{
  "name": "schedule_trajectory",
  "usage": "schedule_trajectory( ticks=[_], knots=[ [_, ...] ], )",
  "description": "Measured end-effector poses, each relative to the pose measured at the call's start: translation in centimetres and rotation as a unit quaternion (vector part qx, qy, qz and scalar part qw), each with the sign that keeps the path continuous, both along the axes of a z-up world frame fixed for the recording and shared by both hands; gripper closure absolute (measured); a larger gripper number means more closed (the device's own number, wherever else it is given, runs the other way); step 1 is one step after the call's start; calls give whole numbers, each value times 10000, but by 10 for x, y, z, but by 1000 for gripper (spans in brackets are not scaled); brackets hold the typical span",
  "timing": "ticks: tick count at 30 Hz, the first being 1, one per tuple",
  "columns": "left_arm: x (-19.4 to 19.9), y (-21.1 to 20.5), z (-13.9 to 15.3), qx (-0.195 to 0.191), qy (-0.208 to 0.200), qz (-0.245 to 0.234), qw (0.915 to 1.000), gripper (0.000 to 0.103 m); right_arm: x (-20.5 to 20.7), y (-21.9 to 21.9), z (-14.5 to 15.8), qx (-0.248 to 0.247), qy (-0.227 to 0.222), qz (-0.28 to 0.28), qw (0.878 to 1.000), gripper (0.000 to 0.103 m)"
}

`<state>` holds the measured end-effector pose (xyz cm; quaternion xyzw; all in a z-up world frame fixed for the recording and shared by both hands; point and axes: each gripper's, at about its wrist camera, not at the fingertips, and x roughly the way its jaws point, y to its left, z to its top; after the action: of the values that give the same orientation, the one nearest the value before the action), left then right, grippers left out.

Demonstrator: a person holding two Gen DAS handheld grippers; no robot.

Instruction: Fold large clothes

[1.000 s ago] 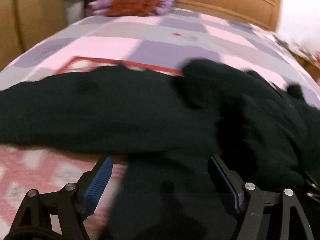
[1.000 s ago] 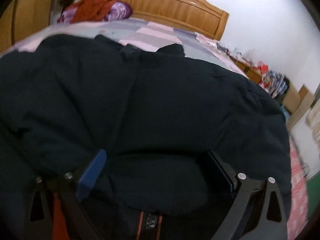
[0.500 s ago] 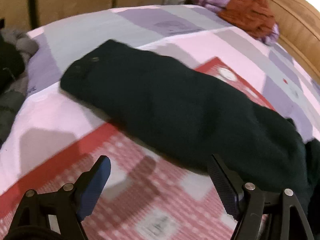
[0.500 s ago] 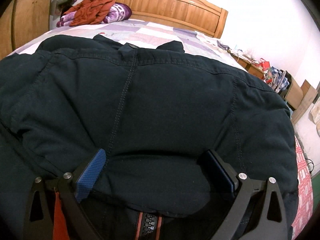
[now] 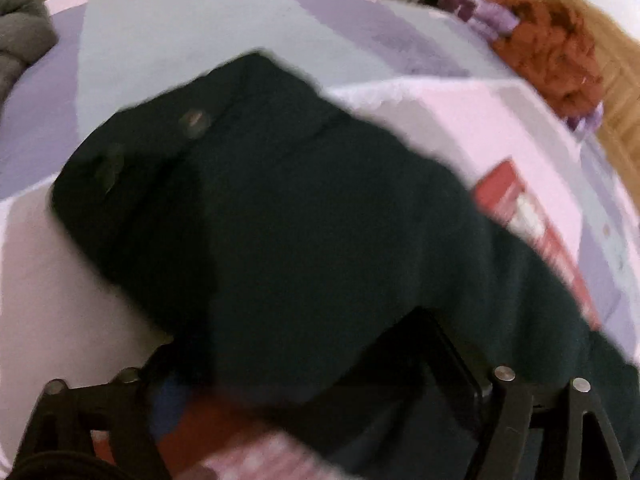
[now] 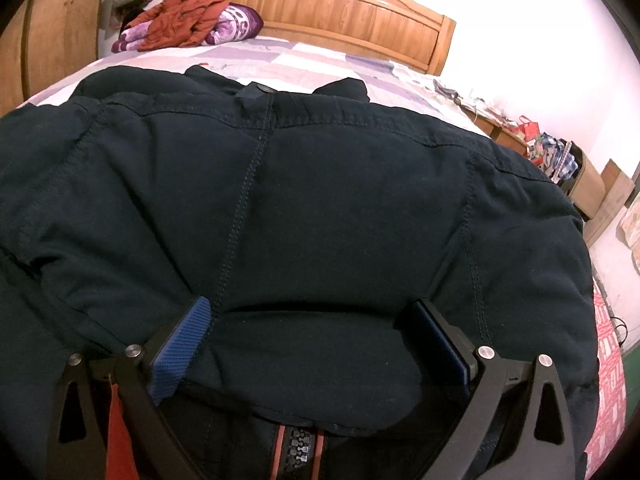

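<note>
A large dark navy jacket lies back-up on the bed, collar toward the headboard. My right gripper is open with its blue-padded fingers resting on the jacket's lower back; a zipper shows just below. In the blurred left wrist view, the jacket's sleeve, with buttons near its cuff, stretches across the bedspread. My left gripper is open and the sleeve lies between its fingers, covering most of the left one.
The bed has a pink, lilac and grey checked bedspread and a wooden headboard. A rust-orange garment on a purple blanket sits by the headboard. A grey garment lies at the bed's left edge. Cluttered furniture stands right.
My left gripper swung from the jacket body to the sleeve and moved forward, so the sleeve now lies between its fingers. My right gripper has stayed put on the jacket.
</note>
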<state>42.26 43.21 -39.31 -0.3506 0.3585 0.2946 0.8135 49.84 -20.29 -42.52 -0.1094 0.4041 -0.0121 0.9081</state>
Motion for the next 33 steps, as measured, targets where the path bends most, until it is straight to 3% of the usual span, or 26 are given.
schedule_trajectory(
  ticks=[1,2,9,14,20,26,29,33],
  knots=[
    [7,2,1,-87,-129,-105,9998,70,0,0,0,-3,1,-2,10000,2],
    [11,2,4,-77,-170,-178,9997,83,1,0,0,-4,3,-5,10000,2],
    [28,-26,66,796,-482,-783,9926,89,2,-1,-2,3,23,-20,10000,1],
    [28,-57,129,1269,-960,-1291,9788,89,3,-2,-3,37,31,-23,10000,1],
    [42,-140,210,1659,-1518,-2140,9506,89,4,-2,-4,81,48,-26,10000,1],
    [59,-283,268,1835,-1987,-3285,9049,89,8,-5,6,219,202,22,9996,1],
    [66,-357,274,1755,-2101,-3849,8814,89,0,-12,27,307,209,34,9993,1],
    [69,-444,252,1517,-1989,-4411,8619,89,-40,-46,71,752,-286,48,9967,1]
  ],
)
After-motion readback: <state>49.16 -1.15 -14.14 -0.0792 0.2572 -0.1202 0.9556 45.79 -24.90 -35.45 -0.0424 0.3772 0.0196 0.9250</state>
